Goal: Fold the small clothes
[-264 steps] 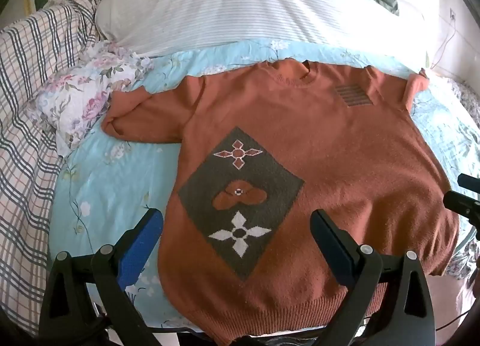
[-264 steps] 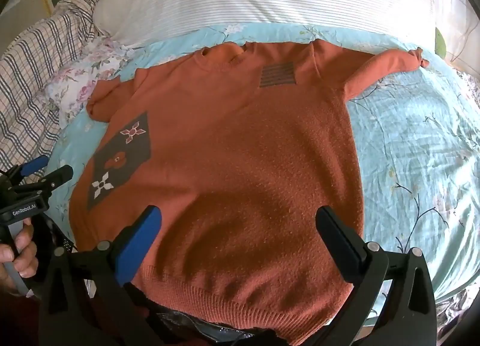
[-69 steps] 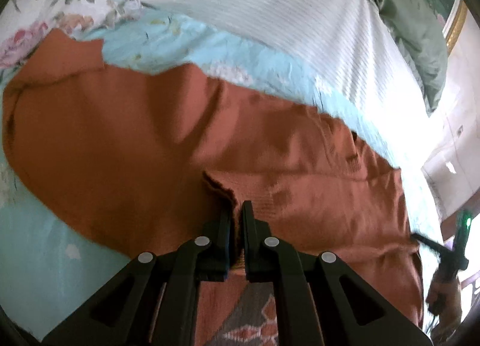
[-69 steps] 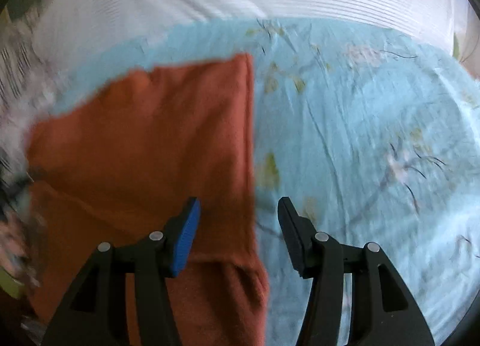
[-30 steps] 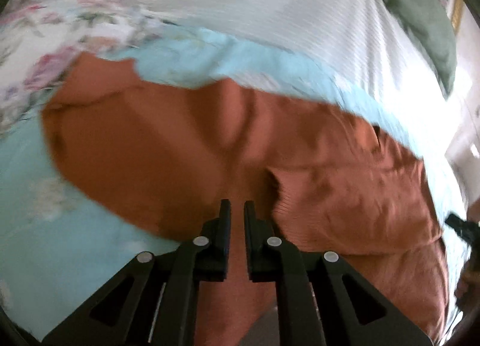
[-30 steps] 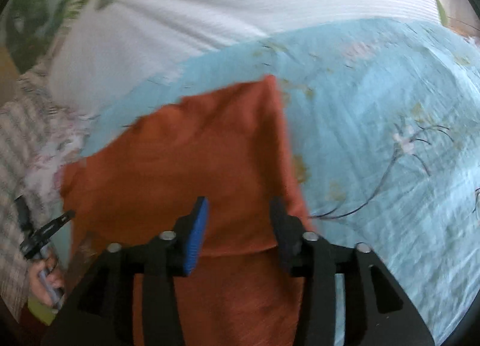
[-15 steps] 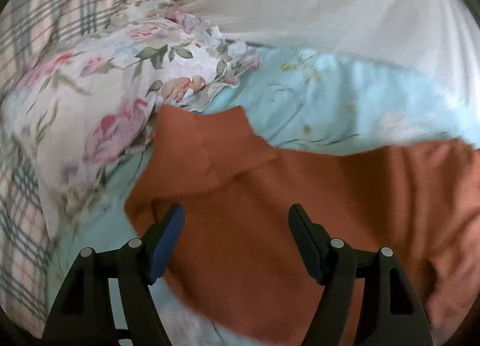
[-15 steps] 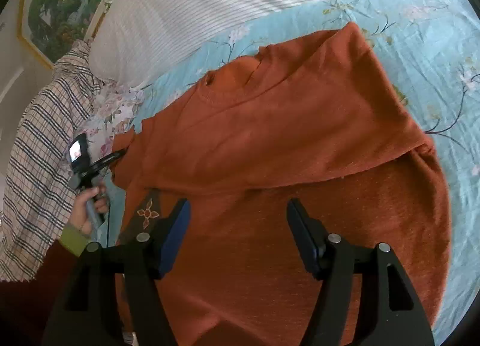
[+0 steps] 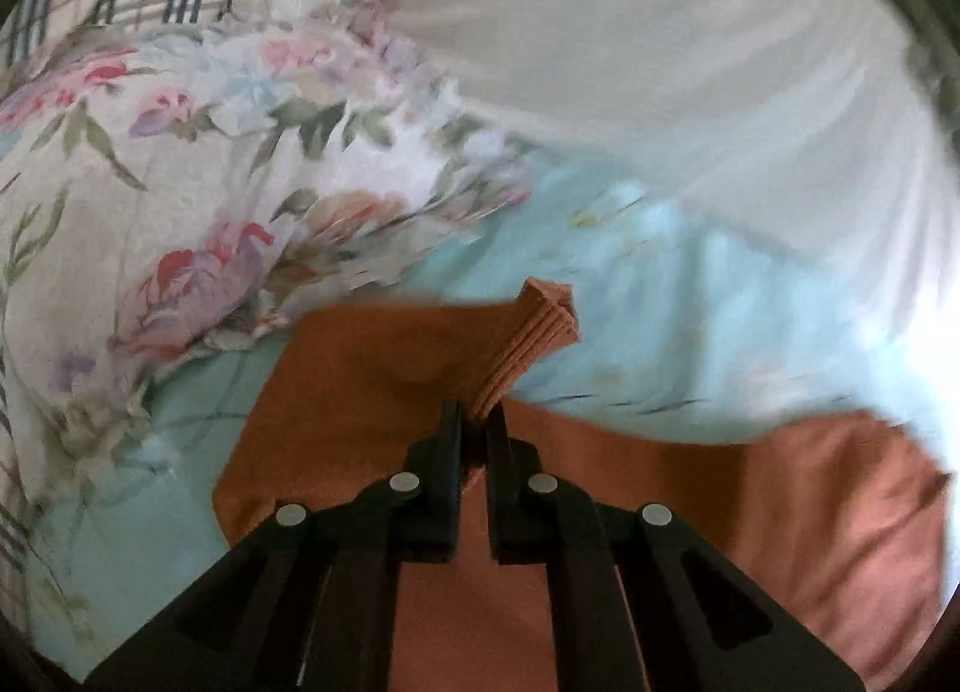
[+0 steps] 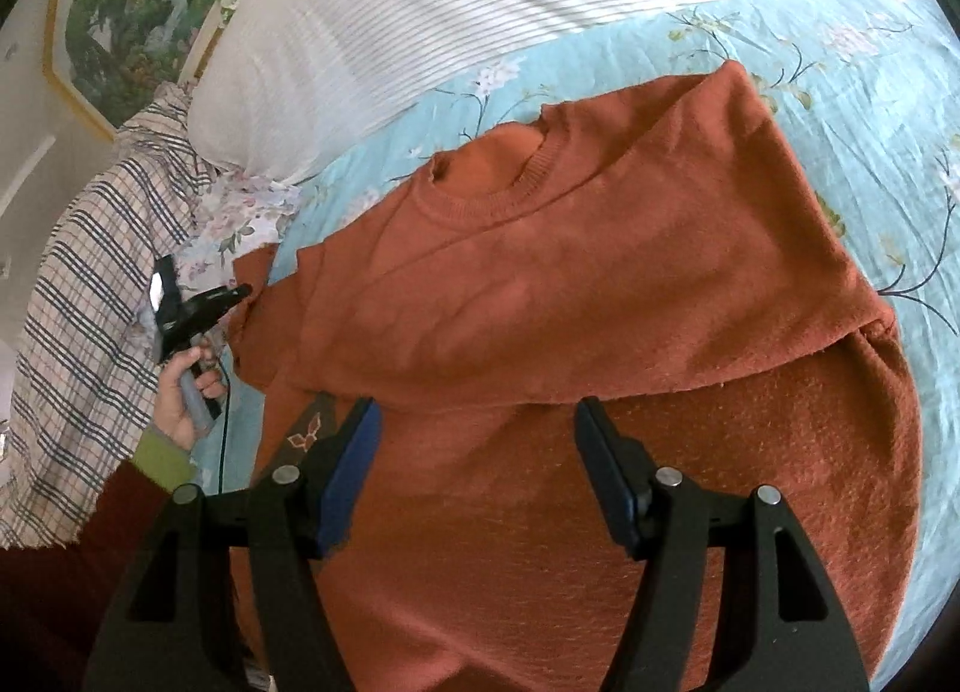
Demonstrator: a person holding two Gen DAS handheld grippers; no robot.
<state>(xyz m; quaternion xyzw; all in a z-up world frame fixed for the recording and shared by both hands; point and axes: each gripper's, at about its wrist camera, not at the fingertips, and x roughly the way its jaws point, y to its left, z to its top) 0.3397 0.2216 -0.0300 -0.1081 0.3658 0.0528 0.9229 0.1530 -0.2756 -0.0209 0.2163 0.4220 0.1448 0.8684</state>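
A rust-orange knit sweater (image 10: 570,296) lies on the light blue floral bedsheet (image 10: 870,110), its right side folded over across the body. My left gripper (image 9: 474,422) is shut on the ribbed cuff of the left sleeve (image 9: 528,344), which stands up pinched between the fingers. In the right wrist view the left gripper (image 10: 240,291) shows at the sleeve end (image 10: 255,296), held by a hand. My right gripper (image 10: 477,434) is open and empty above the sweater's body, just below the folded edge.
A floral pillow (image 9: 180,194) lies left of the sleeve. A white striped pillow (image 10: 480,2) lies at the head of the bed, with a plaid blanket (image 10: 78,284) to the left. A framed picture (image 10: 114,2) hangs on the wall.
My left gripper has closed on the left sleeve cuff, which lay flat between open fingers half a second ago. My right gripper stays open and has hardly moved.
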